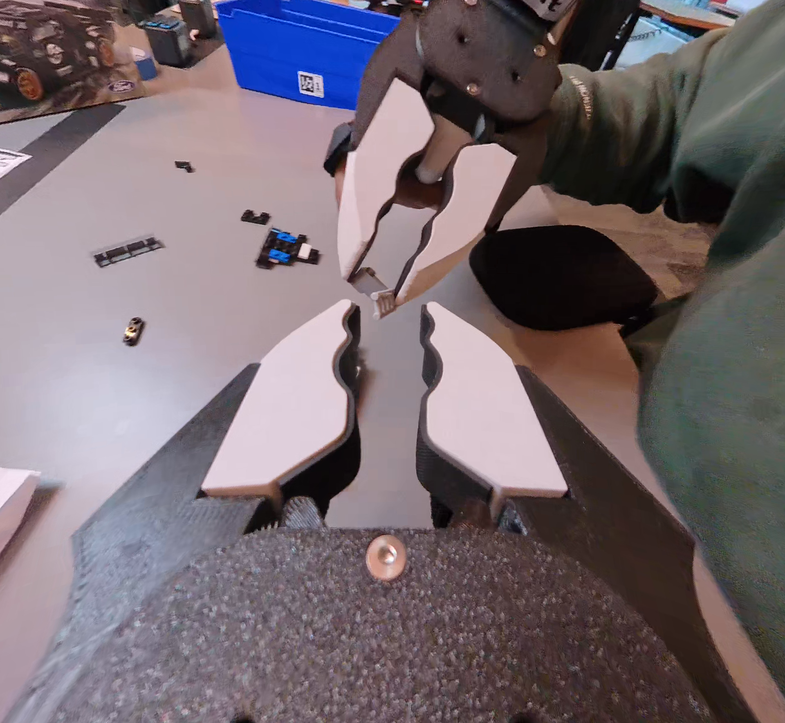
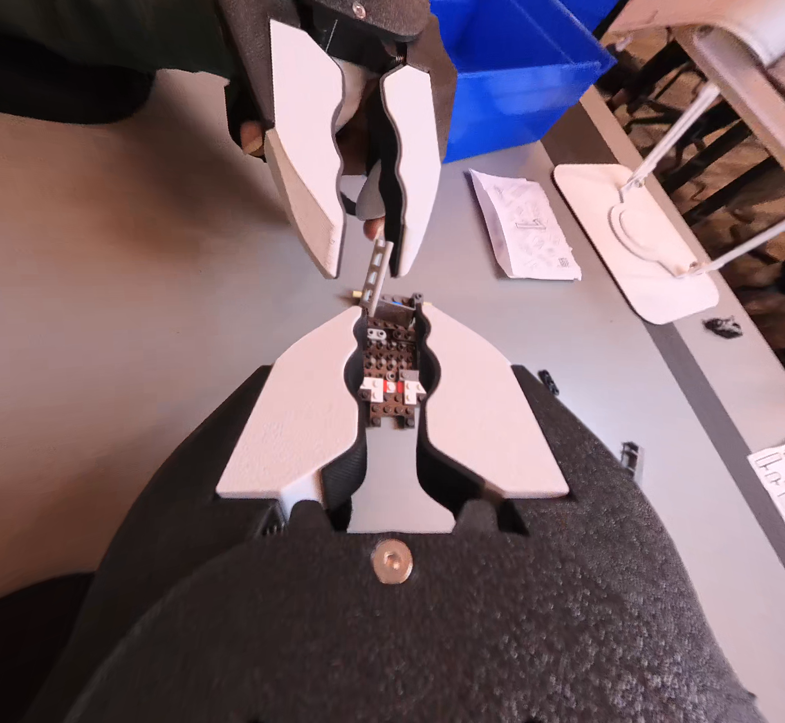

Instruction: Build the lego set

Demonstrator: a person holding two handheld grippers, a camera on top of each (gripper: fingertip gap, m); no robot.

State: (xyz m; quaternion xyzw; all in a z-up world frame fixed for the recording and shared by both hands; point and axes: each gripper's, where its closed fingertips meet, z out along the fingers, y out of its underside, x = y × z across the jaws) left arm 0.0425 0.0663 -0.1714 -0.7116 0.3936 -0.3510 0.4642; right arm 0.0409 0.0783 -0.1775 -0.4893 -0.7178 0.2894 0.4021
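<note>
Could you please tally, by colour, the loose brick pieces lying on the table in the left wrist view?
Plain black pieces: 3
Black piece with gold-coloured holes: 1
Black-and-blue assembly: 1
Total: 5

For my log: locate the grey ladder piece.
Right wrist view, centre: the grey ladder piece sits between the left hand-held gripper's open tips, its lower end meeting the brick assembly in the right hand-held gripper.
</note>
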